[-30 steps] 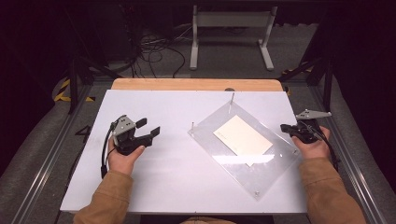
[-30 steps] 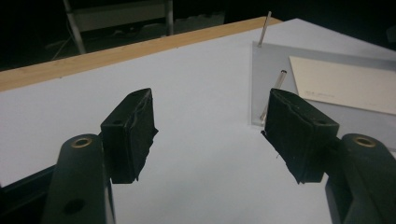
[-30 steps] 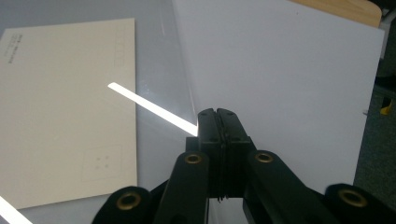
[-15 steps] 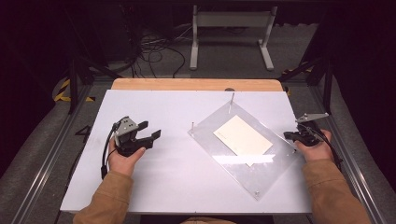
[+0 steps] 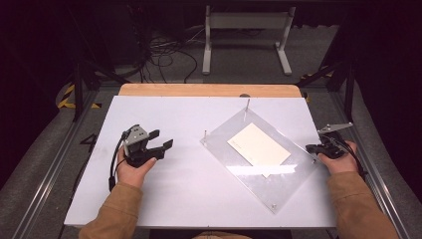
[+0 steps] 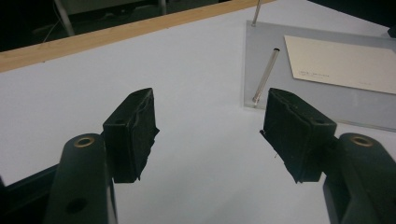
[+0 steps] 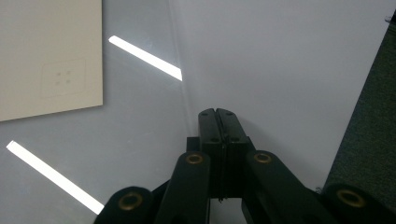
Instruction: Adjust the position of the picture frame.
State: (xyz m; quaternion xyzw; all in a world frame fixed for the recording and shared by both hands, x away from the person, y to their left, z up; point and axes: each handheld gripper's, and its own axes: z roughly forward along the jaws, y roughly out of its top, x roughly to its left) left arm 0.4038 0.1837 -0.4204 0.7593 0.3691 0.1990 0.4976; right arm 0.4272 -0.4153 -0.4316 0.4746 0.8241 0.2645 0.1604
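A clear acrylic plate (image 5: 249, 179) lies skewed on the white table (image 5: 199, 199), right of centre. On it rests a cream card (image 5: 259, 144). Thin metal pins stand at its corners, one at the far corner (image 5: 247, 105) and one at the left corner (image 5: 205, 135). My left gripper (image 5: 162, 138) hovers open over bare table, left of the plate. Its own view has the jaws wide apart (image 6: 208, 126), with a pin (image 6: 266, 74) and the card (image 6: 345, 63) beyond. My right gripper (image 5: 308, 148) is shut at the plate's right corner, its tips (image 7: 217, 112) on the plate's edge, with nothing seen between them.
A wooden strip (image 5: 209, 90) runs along the table's far edge. Dark carpet (image 7: 369, 140) lies just beyond the table's right edge, close to my right gripper. Metal rails flank both sides. Behind the table are cables and a white stand (image 5: 246, 30).
My right gripper has drifted a little toward the person at the plate's right corner. My left gripper has barely shifted and stays open. Plate and card lie as before.
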